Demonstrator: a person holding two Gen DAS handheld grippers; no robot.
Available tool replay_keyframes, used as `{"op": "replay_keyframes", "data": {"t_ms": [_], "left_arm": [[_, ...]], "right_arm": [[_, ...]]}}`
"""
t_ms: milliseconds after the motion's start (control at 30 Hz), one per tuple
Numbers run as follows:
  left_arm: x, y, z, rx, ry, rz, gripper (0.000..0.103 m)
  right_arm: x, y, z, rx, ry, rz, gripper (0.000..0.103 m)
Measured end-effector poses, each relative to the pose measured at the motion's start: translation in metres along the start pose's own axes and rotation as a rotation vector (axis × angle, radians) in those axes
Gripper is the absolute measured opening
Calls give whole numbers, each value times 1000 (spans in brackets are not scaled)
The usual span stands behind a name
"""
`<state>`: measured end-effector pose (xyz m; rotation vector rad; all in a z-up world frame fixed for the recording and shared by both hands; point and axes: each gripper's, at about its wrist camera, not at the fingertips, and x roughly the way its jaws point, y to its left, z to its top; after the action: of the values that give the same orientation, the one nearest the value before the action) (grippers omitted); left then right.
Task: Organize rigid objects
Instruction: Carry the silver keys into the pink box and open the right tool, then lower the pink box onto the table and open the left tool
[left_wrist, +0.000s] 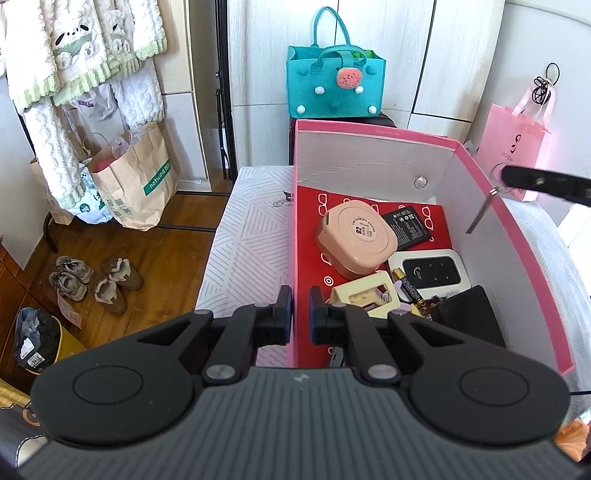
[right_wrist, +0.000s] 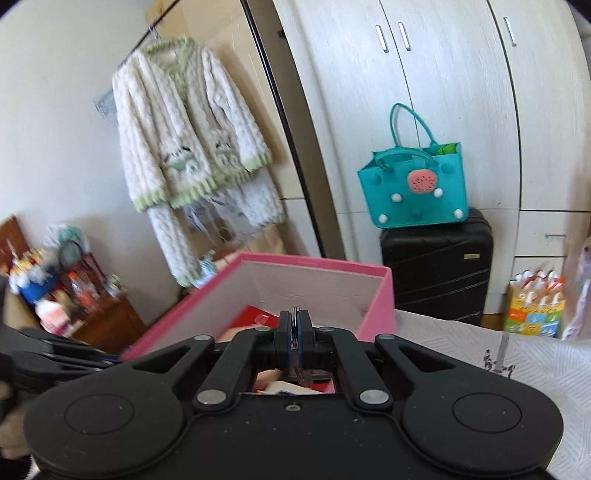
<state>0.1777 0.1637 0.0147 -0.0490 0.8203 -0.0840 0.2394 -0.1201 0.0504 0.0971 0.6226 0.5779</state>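
Your left wrist view looked down into the pink cardboard box with white inner walls (left_wrist: 480, 177) and showed its contents, which your right wrist view mostly hid behind its own tool. Inside the box, on a red printed sheet (left_wrist: 317, 236), lay a peach rounded plastic case (left_wrist: 354, 240), with a flat black battery (left_wrist: 408, 223) just beside it toward the far wall. Nearer you from the case sat a white and black pocket router (left_wrist: 432, 273), a small gold-tipped cylindrical battery (left_wrist: 408, 290) touching it, a cream plastic frame-shaped piece (left_wrist: 365, 295) and a black block (left_wrist: 469, 317) in the near corner.

Only the right wrist view showed the black hard-shell suitcase (right_wrist: 436, 266) beyond the box, with the teal felt handbag (right_wrist: 413, 188) standing on top of it.

Your left tool (left_wrist: 299, 314) was parted by a narrow gap, straddling the box's near left wall with one finger outside and one inside; whether the pads pressed the wall I cannot tell.

Your right tool (right_wrist: 294, 332) was clenched on a thin metal key (right_wrist: 294, 314), held over the box. In the left view that tool (left_wrist: 506, 177) reached in above the box's right wall, with a slim metal blade (left_wrist: 480, 214) hanging down from it inside the box.
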Motion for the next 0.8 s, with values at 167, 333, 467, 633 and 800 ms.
{"op": "replay_keyframes", "data": {"t_ms": [167,333,467,633,800], "left_arm": [[0,2,0,-25,-2,-1,7],[0,0,-2,-23,-9,2,7],[-2,4,-3,-27,-12,-15,7],[-5,11,-4,-52,-16,-38,7],[-13,8,-6,-44,-22,-32,7]], "right_arm": [[19,-5,-1,4,19,-43,5],[26,-7,-1,31,17,-77,11],[11,-6,-1,61,-1,-41,11],[-12,-5,-8,79,-9,-48,23],[-37,4,-18,82,-29,-40,31]]}}
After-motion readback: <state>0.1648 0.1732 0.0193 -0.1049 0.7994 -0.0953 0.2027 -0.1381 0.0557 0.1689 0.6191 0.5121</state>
